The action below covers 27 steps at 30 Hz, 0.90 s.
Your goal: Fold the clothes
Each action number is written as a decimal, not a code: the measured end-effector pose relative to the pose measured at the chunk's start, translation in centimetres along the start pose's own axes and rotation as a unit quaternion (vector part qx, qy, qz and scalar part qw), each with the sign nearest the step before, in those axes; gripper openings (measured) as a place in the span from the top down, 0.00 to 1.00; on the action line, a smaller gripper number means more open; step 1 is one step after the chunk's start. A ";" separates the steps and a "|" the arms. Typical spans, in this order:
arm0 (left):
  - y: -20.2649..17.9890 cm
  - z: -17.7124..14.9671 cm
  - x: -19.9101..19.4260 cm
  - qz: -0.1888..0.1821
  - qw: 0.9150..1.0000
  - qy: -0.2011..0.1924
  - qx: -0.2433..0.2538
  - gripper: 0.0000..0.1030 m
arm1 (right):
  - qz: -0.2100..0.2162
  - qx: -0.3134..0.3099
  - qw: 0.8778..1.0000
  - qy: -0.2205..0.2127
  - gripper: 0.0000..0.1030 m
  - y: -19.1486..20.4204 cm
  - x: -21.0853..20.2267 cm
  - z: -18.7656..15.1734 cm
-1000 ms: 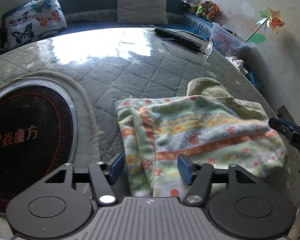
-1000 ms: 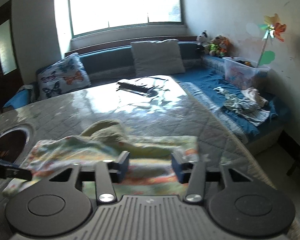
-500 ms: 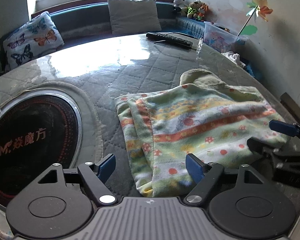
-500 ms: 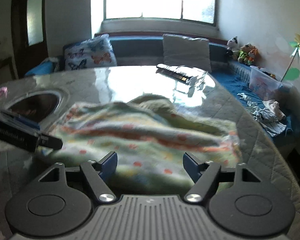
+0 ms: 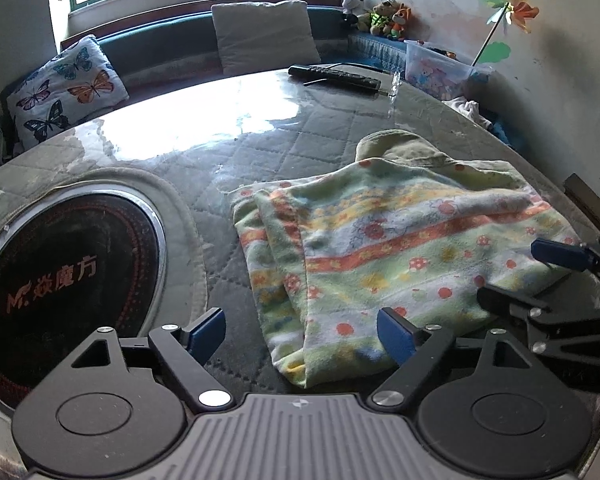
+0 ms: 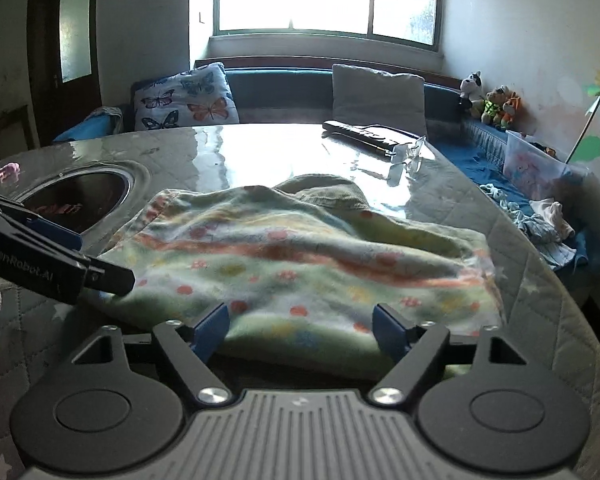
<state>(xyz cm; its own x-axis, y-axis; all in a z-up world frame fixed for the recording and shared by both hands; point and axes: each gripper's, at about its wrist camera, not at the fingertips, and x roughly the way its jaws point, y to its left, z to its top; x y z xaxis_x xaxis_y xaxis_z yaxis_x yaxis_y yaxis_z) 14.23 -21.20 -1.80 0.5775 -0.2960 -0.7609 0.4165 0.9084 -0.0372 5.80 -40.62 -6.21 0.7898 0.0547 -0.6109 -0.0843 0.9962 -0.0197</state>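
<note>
Flowered garment [image 5: 400, 256] lies on quilted counter [image 5: 284, 152], doubled over, layered edges showing at its left side; olive garment [image 5: 400, 148] partly under it, far side. My left claw [image 5: 300, 330] spread wide, holding nothing, near edge of flowered garment between its fingers. My right claw [image 6: 300, 326] likewise released, at near hem. Judgement: at least one fold present; shape loose, rumpled, not squared. Further folding and olive garment appear outstanding. Remote control [image 5: 334, 76] at far edge, well apart.
</note>
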 end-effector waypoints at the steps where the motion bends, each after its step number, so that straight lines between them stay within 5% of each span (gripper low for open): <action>1: 0.1 -0.1 -0.1 0.001 1.000 -0.001 -0.001 0.14 | 0.001 0.002 1.000 -0.001 0.16 0.0 -0.1 -0.1; 15: 0.0 -1.3 -1.6 0.003 1.000 -0.016 -0.006 0.02 | -0.023 0.039 0.999 -0.003 0.00 -1.3 -1.9 -1.5; 27: -0.7 -3.1 -2.4 -0.011 1.000 -0.012 0.001 0.00 | -0.046 0.068 0.997 0.004 0.00 -1.3 -3.1 -2.6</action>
<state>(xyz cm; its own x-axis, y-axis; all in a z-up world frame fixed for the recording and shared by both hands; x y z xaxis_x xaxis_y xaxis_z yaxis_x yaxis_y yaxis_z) 10.41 -20.18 -1.98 0.5848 -0.3222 -0.7444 0.4310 0.9009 -0.0514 1.89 -42.21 -6.38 0.7855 -0.0374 -0.6177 0.0721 0.9969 0.0312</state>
